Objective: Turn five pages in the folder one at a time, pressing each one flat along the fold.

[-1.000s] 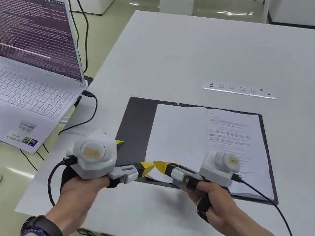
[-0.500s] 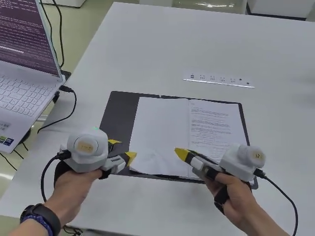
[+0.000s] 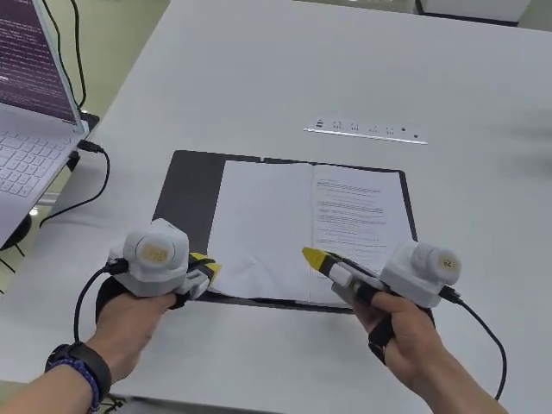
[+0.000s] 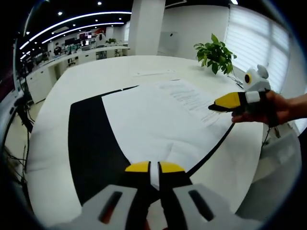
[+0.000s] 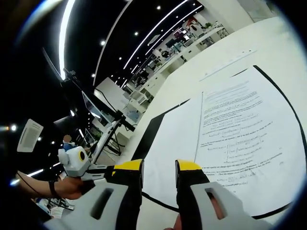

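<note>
Lower left of the head view: left gripper [image 3: 205, 269] at the bottom edge of the open folder [image 3: 183, 200], jaws all but pressed together. Lower right: right gripper [image 3: 312, 256] over the printed page [image 3: 358, 216], jaws slightly parted. Mid-frame: folder flat on the table [image 3: 259, 78].

No text is legible; the right-hand page [image 3: 358, 220] carries printed lines, too small to read; the laptop screen [image 3: 19, 60] shows light lines, probably terminal output, unreadable.

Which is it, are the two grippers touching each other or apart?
Apart. The head view shows white page between the left gripper and the right gripper.
</note>
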